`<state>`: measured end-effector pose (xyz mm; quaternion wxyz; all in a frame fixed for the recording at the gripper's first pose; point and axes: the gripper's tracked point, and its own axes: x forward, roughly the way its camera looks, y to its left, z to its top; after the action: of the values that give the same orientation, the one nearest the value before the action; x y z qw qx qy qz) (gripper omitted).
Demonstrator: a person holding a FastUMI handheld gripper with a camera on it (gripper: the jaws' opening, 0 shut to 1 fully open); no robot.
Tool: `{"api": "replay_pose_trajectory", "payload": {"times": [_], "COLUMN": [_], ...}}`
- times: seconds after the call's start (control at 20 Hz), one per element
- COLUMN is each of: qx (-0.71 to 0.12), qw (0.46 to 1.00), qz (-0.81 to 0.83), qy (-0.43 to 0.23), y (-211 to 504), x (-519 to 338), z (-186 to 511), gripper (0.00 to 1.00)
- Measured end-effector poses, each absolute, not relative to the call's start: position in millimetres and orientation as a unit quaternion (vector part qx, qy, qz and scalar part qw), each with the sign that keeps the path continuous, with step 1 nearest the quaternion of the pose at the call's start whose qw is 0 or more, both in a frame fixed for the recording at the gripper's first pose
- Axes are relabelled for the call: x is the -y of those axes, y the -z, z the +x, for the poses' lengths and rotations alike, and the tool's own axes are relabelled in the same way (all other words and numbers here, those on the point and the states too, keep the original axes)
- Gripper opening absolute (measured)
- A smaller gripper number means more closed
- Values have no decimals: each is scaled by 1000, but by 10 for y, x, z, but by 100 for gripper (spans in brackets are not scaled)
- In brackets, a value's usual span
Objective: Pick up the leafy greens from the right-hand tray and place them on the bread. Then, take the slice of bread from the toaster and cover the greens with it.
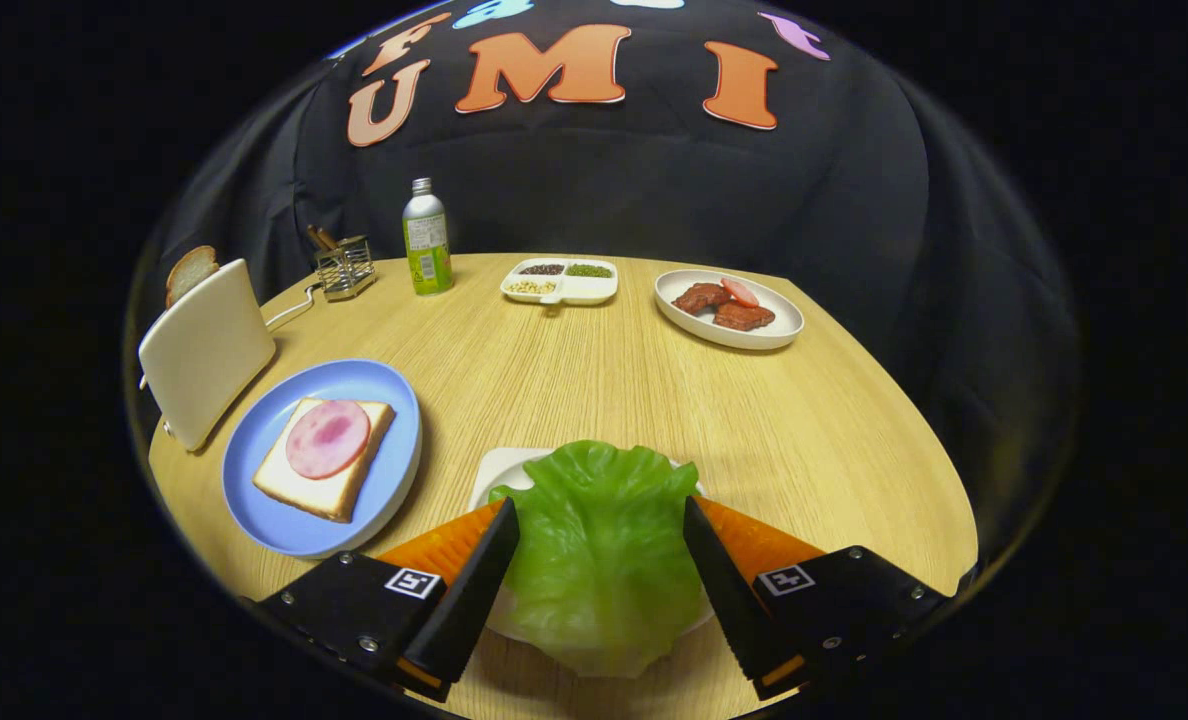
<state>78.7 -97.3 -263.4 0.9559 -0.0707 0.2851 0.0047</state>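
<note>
A green lettuce leaf [599, 570] lies on a small white tray [497, 470] at the near edge of the table. My gripper [600, 505] is open, its two fingers standing on either side of the leaf, close to its edges. To the left, a blue plate [264, 510] holds a square slice of bread [279, 482] topped with a round pink ham slice [327, 438]. Behind that plate stands a white toaster [204, 350] with a slice of bread [190, 272] sticking out of its top.
At the far side of the round wooden table [594, 380] stand a wire holder [344, 266], a green-labelled bottle [426, 240], a divided white dish of grains [560, 283] and a white plate of meat pieces [729, 308]. Bare wood stretches between the trays.
</note>
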Motion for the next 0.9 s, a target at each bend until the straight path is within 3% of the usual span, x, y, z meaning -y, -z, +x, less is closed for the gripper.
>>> {"api": "replay_pose_trajectory", "payload": {"times": [0.5, 0.9], "qx": [-306, -313], "qw": [950, 948], "qz": [-55, -47], "qy": [0, -13], "y": [2816, 2847], "x": [980, 896], "z": [732, 695], "gripper": [94, 60]}}
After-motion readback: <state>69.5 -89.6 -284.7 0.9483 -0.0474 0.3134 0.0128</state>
